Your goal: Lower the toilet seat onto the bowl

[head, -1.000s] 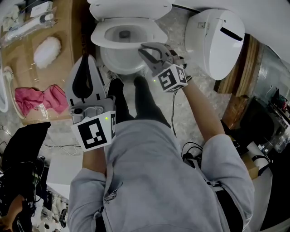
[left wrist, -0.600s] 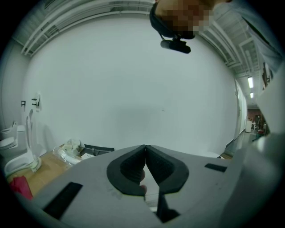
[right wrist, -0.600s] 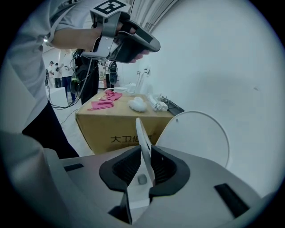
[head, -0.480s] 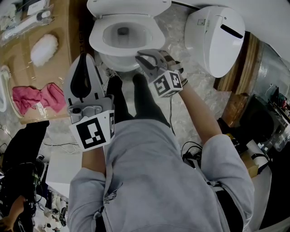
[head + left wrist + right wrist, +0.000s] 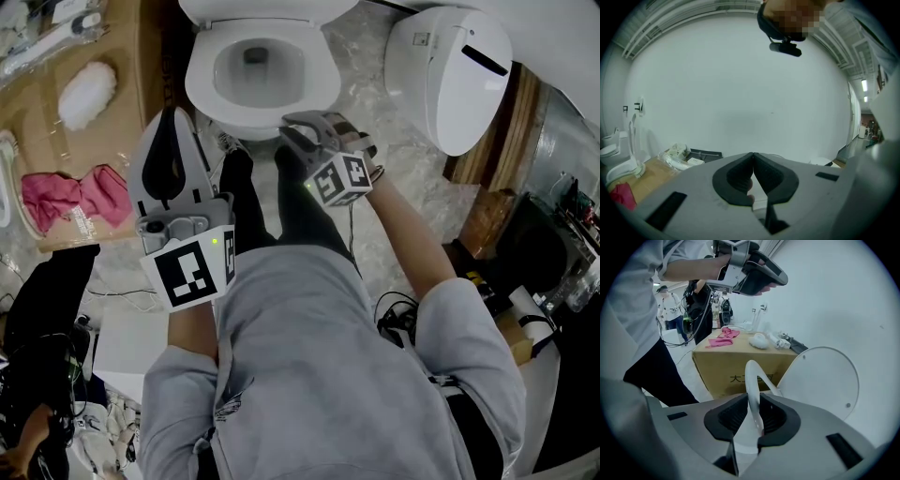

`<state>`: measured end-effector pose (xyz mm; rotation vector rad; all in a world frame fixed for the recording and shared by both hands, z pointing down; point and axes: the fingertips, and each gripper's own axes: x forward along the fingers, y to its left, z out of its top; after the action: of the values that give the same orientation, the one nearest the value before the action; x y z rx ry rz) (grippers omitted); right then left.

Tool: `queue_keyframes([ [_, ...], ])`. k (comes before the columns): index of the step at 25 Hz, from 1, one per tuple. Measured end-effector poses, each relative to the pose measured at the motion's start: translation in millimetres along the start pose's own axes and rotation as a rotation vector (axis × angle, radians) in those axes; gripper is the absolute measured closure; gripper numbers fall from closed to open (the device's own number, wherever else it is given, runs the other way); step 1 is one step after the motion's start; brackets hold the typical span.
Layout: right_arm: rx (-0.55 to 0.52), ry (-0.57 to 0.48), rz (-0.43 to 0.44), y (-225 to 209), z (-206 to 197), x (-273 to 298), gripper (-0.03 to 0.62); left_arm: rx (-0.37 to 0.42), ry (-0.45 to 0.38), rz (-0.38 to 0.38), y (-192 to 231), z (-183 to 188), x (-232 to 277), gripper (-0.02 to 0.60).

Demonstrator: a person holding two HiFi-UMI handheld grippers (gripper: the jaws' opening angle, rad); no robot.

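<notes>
— So, what sat in the toilet bowl point(image 5: 201, 89)?
— Only a dark drain point(image 5: 253, 56) at its bottom. The cardboard box point(image 5: 117, 56) beside it carried a pink cloth point(image 5: 70, 199) and a white fluffy pad point(image 5: 86, 94).
— And the toilet seat point(image 5: 751, 373)?
— Its thin rim was pinched between the right gripper point(image 5: 752, 401) jaws, near the bowl's front (whether it lay flat, I couldn't tell), with the lid point(image 5: 820, 380) behind it.
— Any change?
— The right gripper had drawn back from the bowl's right rim toward its front. The left gripper point(image 5: 753, 159) stayed put, jaws pressed together on nothing.
— Anything in the way?
— The person's dark-trousered legs point(image 5: 300, 216) stood just before the bowl. A white rounded cover point(image 5: 450, 75) lay to the right.
</notes>
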<state>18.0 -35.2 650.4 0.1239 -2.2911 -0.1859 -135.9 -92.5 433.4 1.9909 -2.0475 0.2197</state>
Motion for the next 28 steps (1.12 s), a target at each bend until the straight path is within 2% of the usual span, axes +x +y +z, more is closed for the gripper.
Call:
queue_keyframes([
  [6, -0.002, 0.024, 0.04, 16, -9, 7, 0.522, 0.0, 0.012, -0.001, 1, -9, 0, 0.581],
  [17, -0.044, 0.129, 0.159, 75, -50, 36, 0.514, 0.003, 0.041, 0.008, 7, -27, -4, 0.581],
  [28, -0.06, 0.194, 0.23, 111, -82, 61, 0.505, 0.014, 0.071, 0.004, 10, -45, -5, 0.581],
])
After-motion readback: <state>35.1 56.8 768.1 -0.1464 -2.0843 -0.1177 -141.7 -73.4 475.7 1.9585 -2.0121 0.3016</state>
